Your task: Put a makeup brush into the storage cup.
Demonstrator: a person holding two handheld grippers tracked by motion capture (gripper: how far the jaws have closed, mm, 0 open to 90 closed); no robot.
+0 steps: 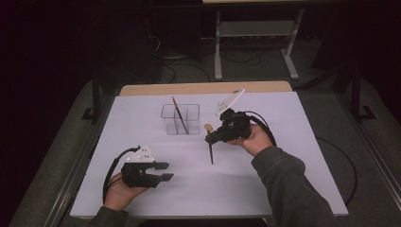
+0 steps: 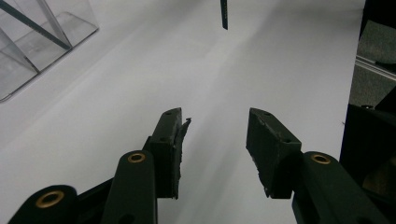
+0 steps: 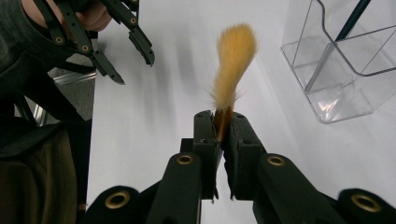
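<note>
Presently my right gripper is clamped on a paintbrush just below its tawny bristle head, with both jaws pressed flat against the ferrule, as the right gripper view shows. Seen from the high view, the brush hangs lifted just to the right of the clear organizer, bristles up and its dark handle pointing down toward the white table cover. The organizer stands upright toward the far side of the cover, and another brush leans in it already, though which compartment I cannot tell. My left gripper rests on the near side of the organizer, well apart from it, its jaws standing apart with nothing between them, as the left gripper view confirms. I judge the step in hand to be the carry: the brush is off the cover and on its way to the organizer. By that reading, the next move calls for bringing the handle tip over an open compartment, keeping the brush near upright, lowering it clear of the leaning brush and the divider walls, and only then parting the jaws.
</note>
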